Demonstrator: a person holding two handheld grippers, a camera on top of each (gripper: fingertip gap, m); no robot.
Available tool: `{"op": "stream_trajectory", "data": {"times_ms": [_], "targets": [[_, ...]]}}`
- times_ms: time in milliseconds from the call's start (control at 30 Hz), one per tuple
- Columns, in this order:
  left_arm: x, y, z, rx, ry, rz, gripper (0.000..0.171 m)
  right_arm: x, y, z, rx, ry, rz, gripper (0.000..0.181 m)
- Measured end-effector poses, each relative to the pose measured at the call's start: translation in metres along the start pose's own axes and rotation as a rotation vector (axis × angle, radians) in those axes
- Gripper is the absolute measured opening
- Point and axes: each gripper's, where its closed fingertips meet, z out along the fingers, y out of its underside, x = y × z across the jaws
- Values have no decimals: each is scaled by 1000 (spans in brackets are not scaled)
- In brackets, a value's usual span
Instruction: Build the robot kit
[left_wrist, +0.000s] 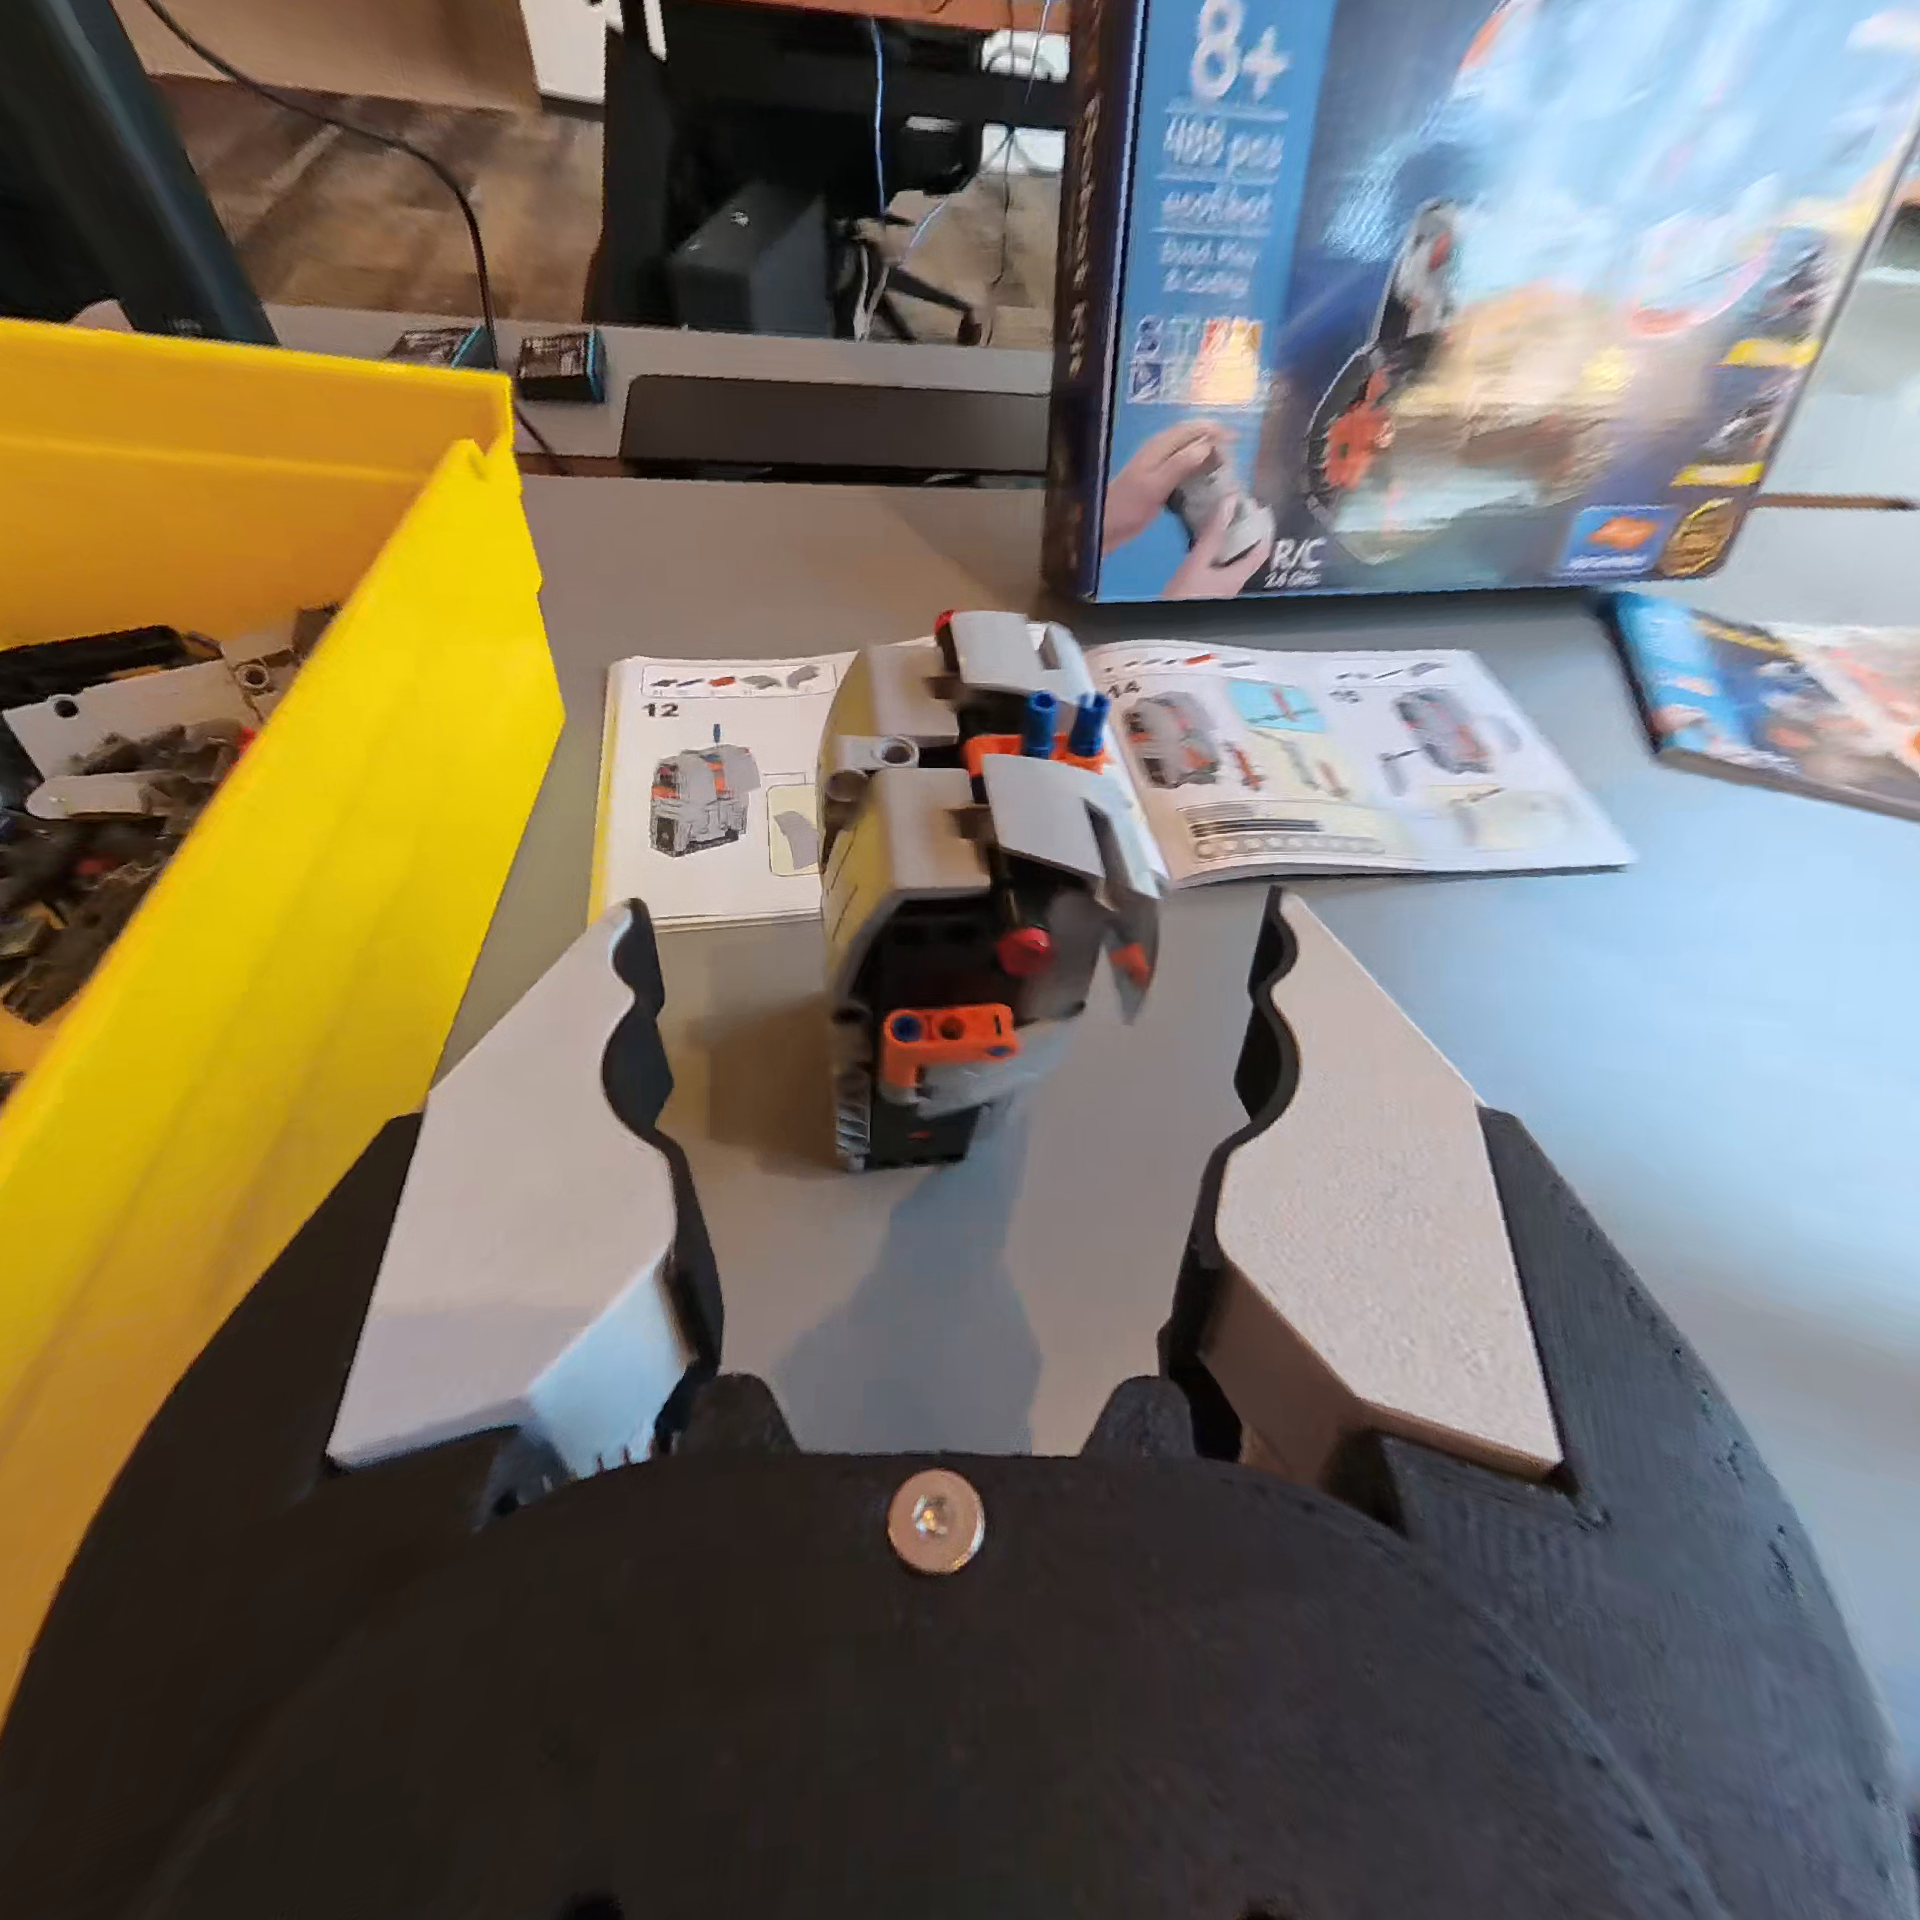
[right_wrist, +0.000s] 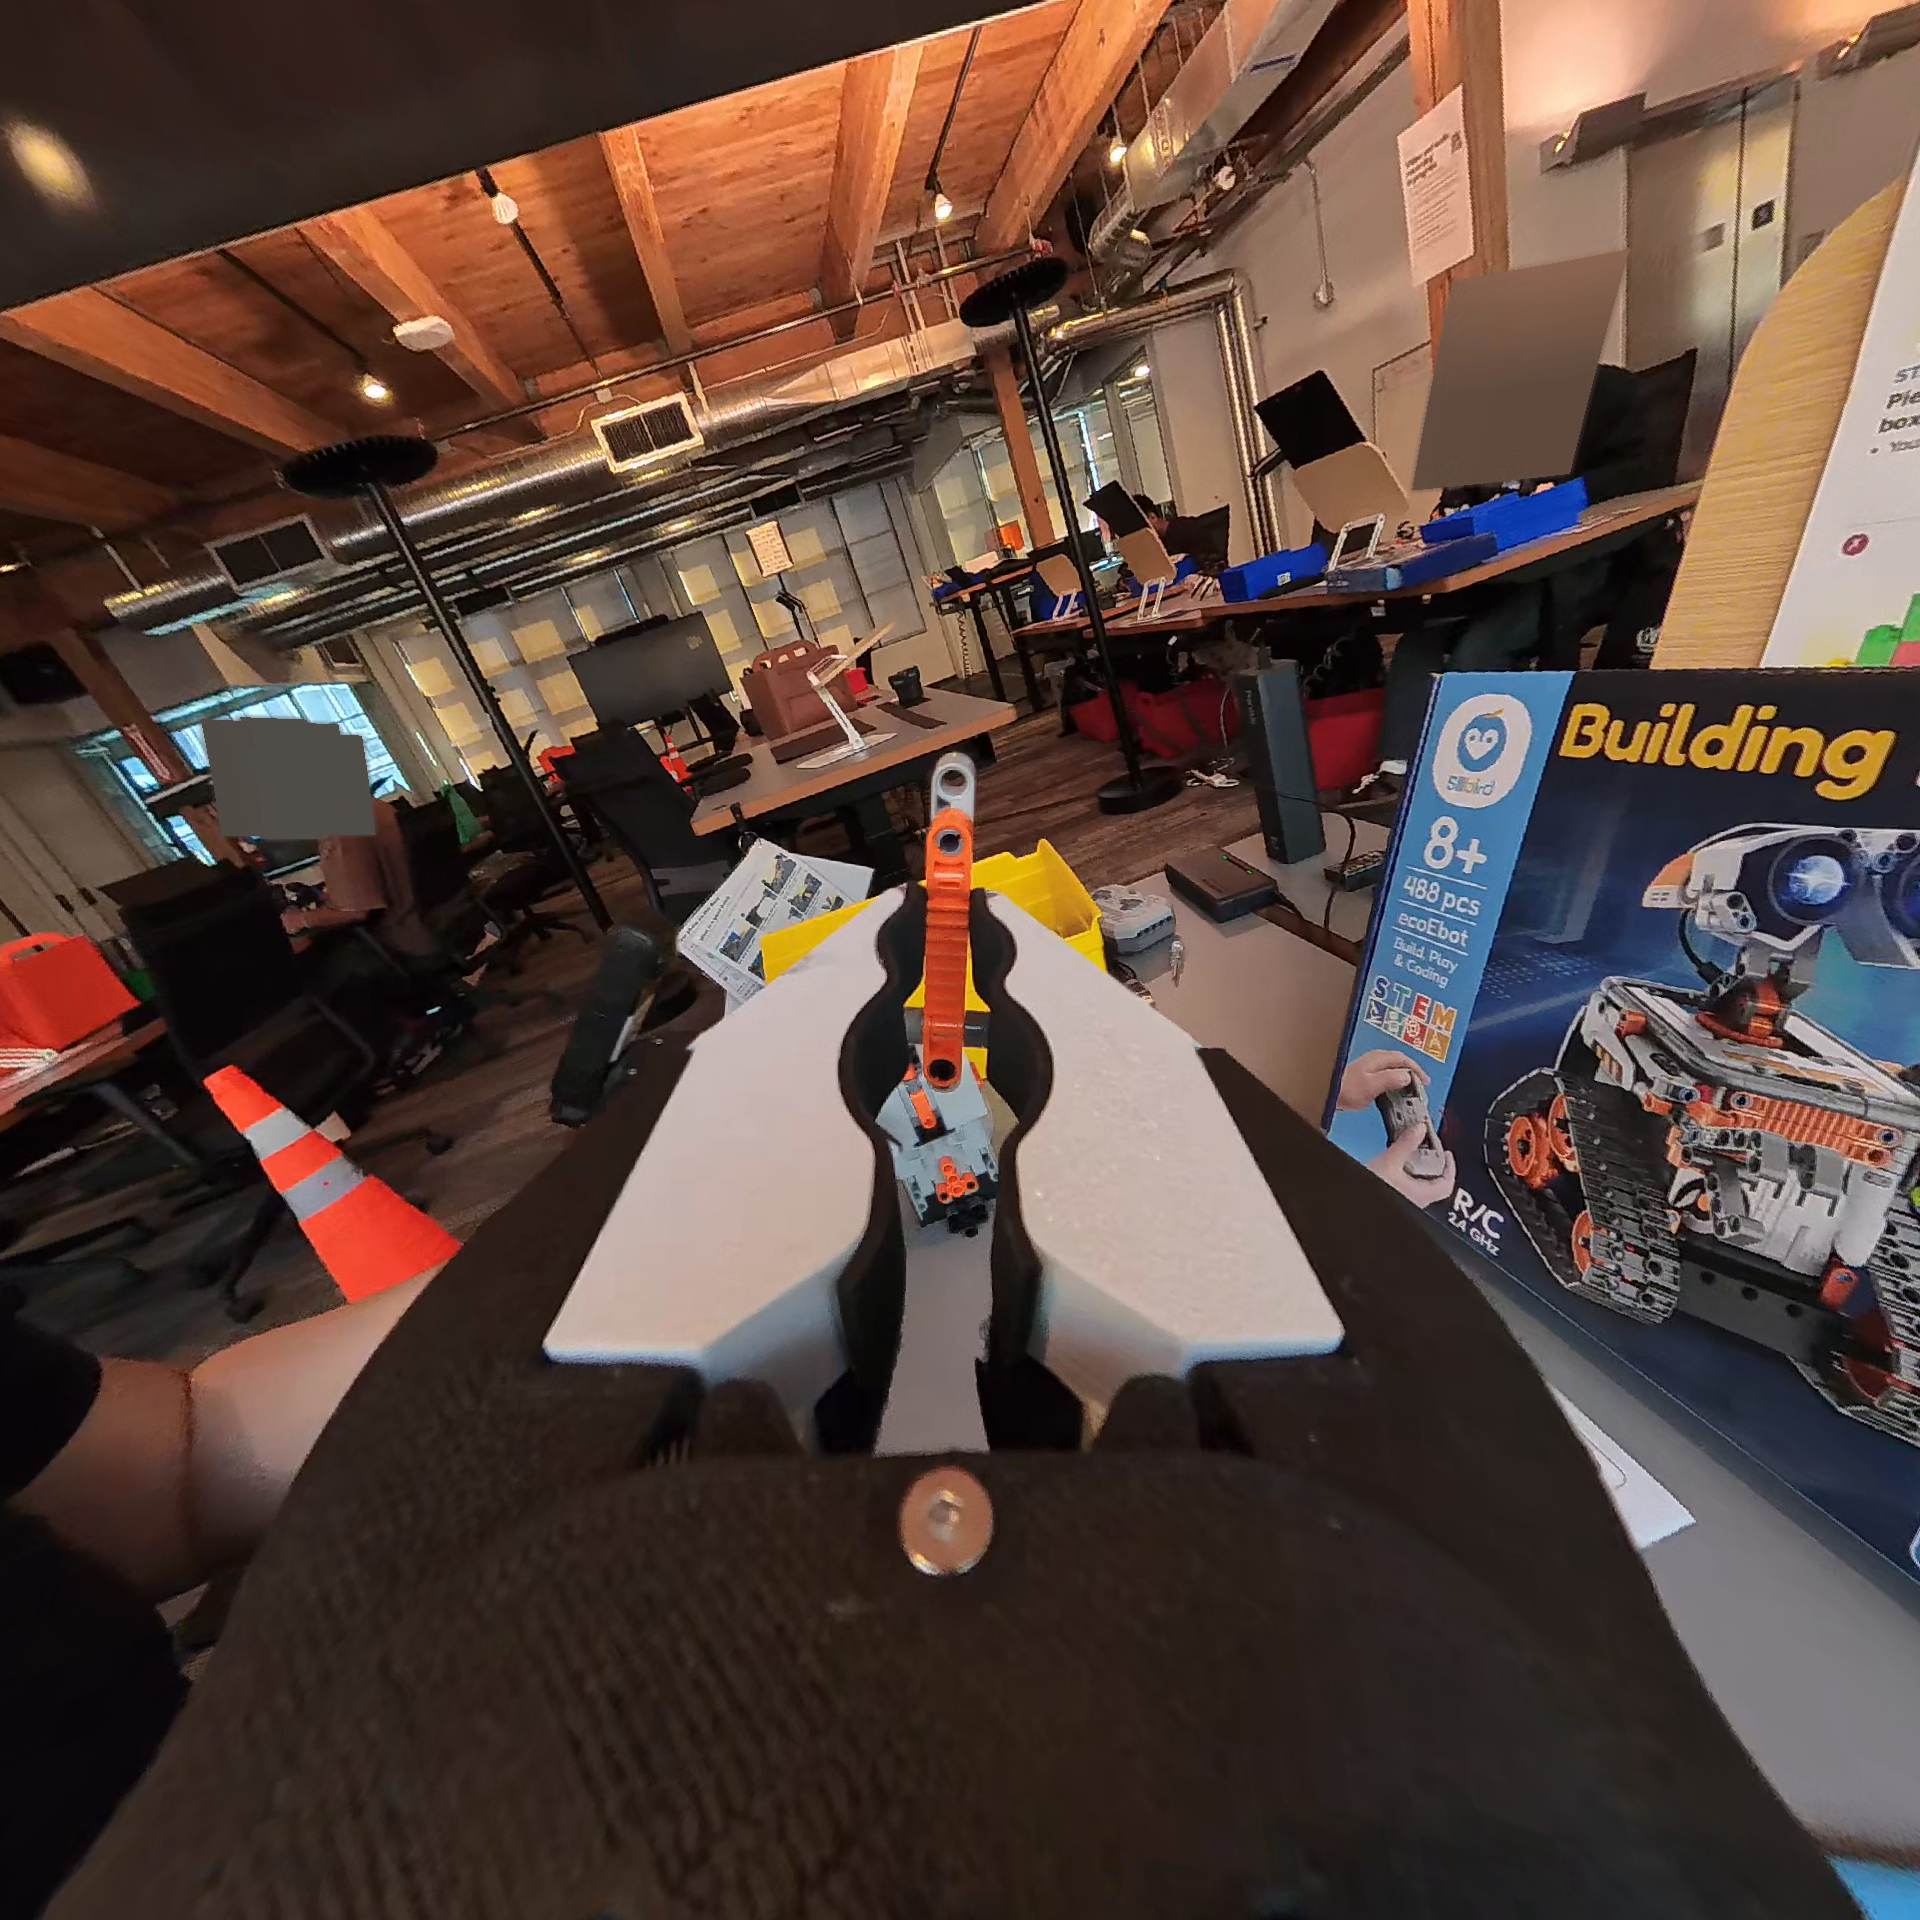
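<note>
A grey, black and orange brick model (left_wrist: 966, 935) stands upright on the grey table (left_wrist: 1558, 1039), with two blue pins on top. My left gripper (left_wrist: 956, 912) is open and empty; its fingers (left_wrist: 551, 1143) flank the model without touching it. My right gripper (right_wrist: 948, 902) is shut on a long orange toothed beam (right_wrist: 945, 935), which sticks out past the fingertips with a light grey piece (right_wrist: 954, 779) at its far end. A small grey and orange brick assembly (right_wrist: 940, 1153) shows through the gap between the right fingers, farther off.
A yellow bin (left_wrist: 312, 883) of loose parts stands at the left, also in the right wrist view (right_wrist: 1049, 894). An open instruction booklet (left_wrist: 1351, 758) lies behind the model. The kit box (left_wrist: 1455, 312) (right_wrist: 1662, 987) stands upright behind. A second booklet (left_wrist: 1766, 707) lies at right. A person's arm (right_wrist: 260, 1423) shows at lower left, with an orange cone (right_wrist: 322, 1184) on the floor.
</note>
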Motion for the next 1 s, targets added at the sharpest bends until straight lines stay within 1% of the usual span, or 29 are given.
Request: {"op": "stream_trajectory", "data": {"times_ms": [67, 133, 167, 200, 333, 500, 633, 733, 867, 1000], "targets": [[0, 2, 7, -6, 17, -14, 107, 0, 2, 2, -2, -7, 9, 6], [2, 4, 13, -9, 66, -57, 97, 3, 8, 5, -24, -14, 20, 5], [7, 6, 16, -21, 113, -75, 89, 5, 12, 6, -41, -13, 26, 6], [11, 7, 18, -29, 160, -92, 77, 6, 16, 7, -53, -12, 32, 5], [15, 5, 20, -26, 211, -120, 76, 12, 25, 10, -74, -12, 65, 5], [21, 0, 25, -57, 307, -193, 75, 19, 33, 11, -96, 7, 71, 5], [34, -5, 29, -101, 429, -274, 75, 26, 43, 15, -115, 13, 94, 5], [42, -8, 35, -144, 527, -337, 74, 32, 57, 19, -143, 16, 124, 5], [49, -9, 42, -212, 655, -395, 74, 34, 77, 30, -159, -25, 231, 5], [49, -9, 45, -237, 726, -379, 73, 29, 103, 45, -187, -87, 383, 6]]}}
